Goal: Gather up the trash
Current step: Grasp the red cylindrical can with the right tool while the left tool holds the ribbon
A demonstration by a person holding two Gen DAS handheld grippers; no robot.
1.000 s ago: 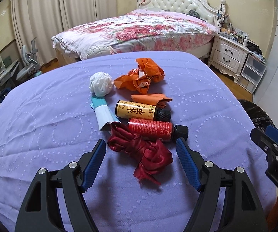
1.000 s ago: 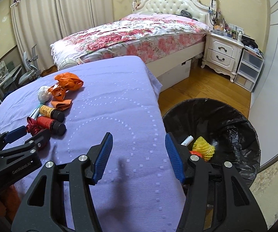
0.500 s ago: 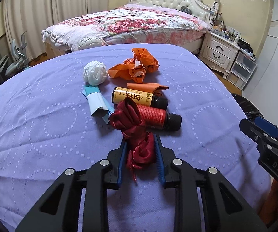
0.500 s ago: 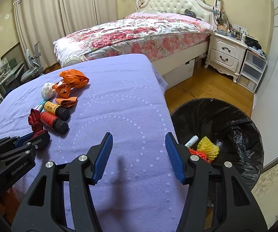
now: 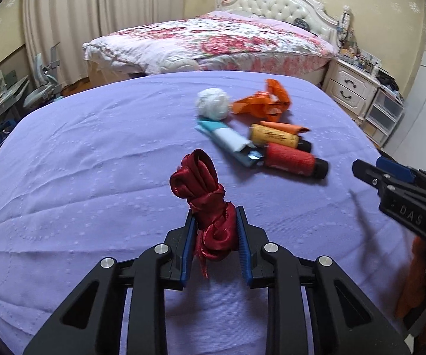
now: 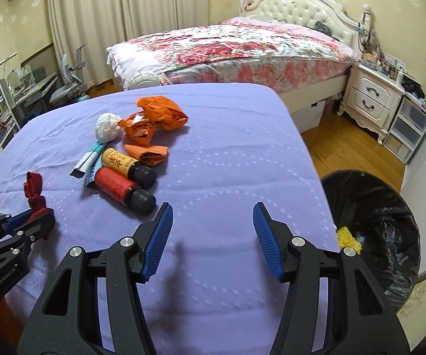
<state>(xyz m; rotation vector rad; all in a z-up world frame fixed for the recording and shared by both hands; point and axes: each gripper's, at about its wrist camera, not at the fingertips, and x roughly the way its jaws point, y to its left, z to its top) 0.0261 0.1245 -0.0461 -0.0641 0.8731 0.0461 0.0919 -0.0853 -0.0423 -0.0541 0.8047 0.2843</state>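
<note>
- Over the purple-covered tabletop, the left tool is clenched on a dark red ribbon bundle, its blue pads pressing the bundle from both sides; its loops stick up beyond the fingertips.
- Its jaws have just been closing, with the ribbon between them.
- Toward the far edge lie the rest: a white paper ball, an orange wrapper, a blue-and-white carton, a yellow bottle and a red bottle, touching side by side.
- Near the right edge, the right tool hangs released, holding nothing.
- Beside that edge a black-lined trash bin stands on the floor, yellow trash inside.
</note>
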